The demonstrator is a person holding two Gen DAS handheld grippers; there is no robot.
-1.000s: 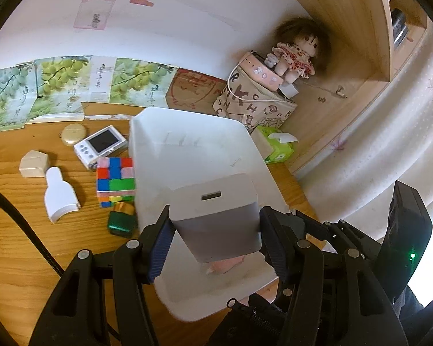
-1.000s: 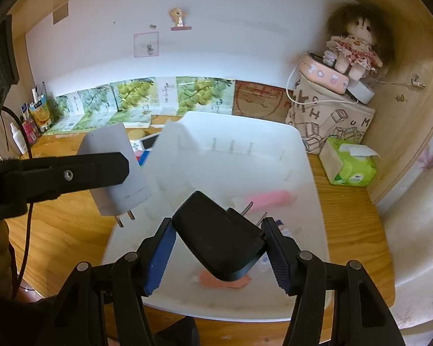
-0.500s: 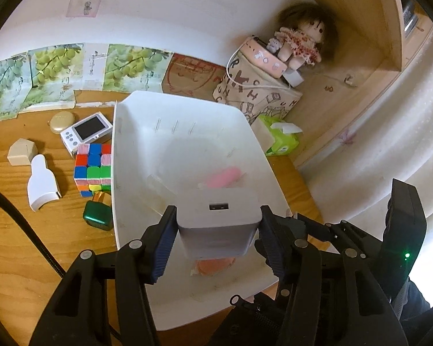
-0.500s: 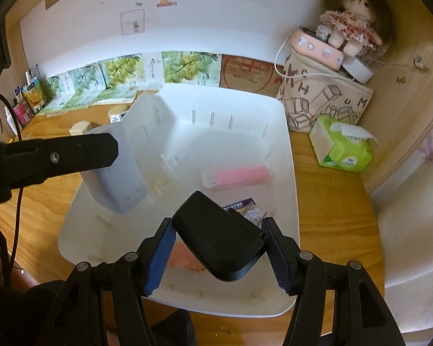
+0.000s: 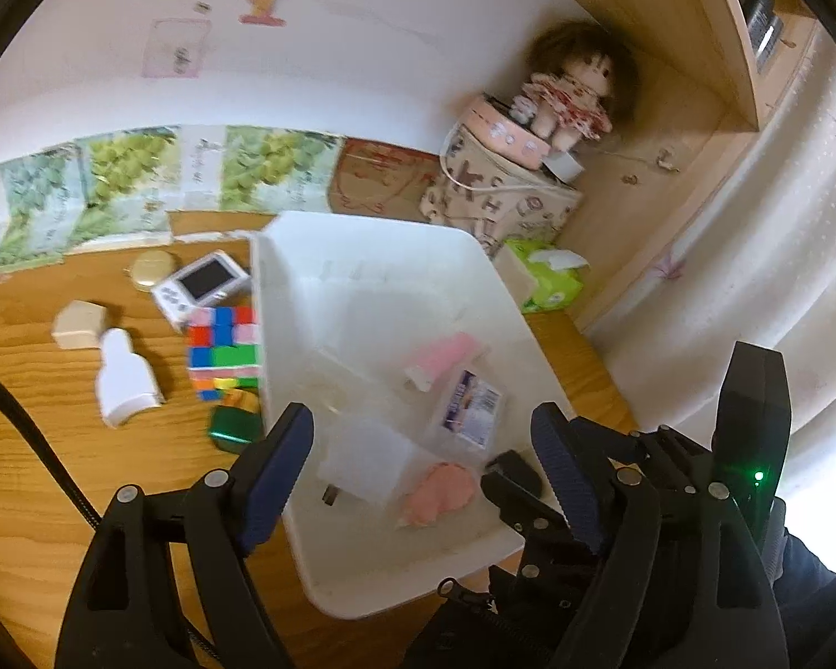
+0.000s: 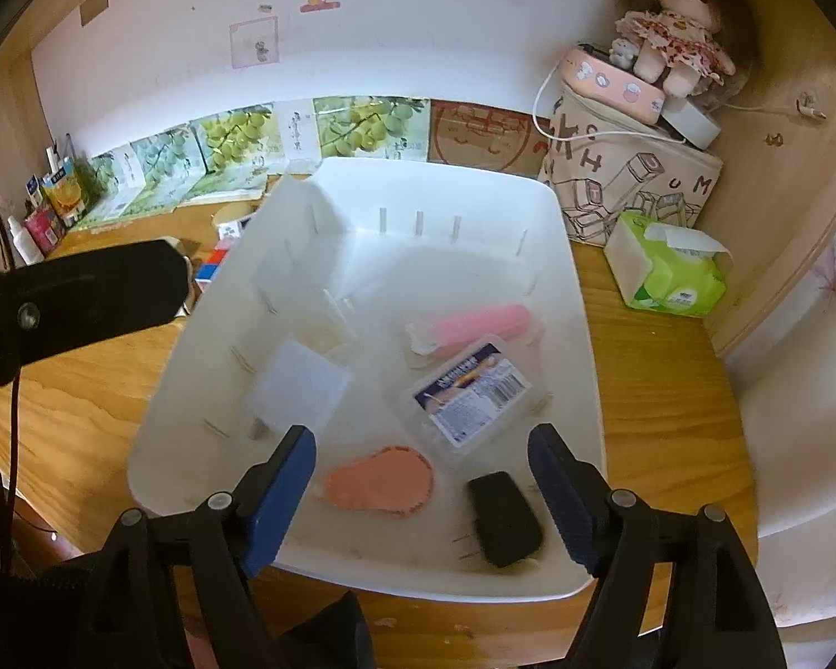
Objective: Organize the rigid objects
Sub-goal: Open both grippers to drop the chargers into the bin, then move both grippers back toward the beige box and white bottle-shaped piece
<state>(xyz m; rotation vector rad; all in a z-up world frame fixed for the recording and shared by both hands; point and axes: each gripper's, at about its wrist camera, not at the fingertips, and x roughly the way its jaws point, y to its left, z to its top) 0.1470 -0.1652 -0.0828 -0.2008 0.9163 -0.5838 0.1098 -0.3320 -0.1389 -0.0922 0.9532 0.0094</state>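
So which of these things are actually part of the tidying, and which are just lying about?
Part of the job: white bin, white charger, black charger, cube, camera, both open claws.

Lying about: doll, tissue pack, printed bag.

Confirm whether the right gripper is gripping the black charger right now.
No. The right gripper is open, and the black charger lies loose on the floor of the white bin between its fingers.
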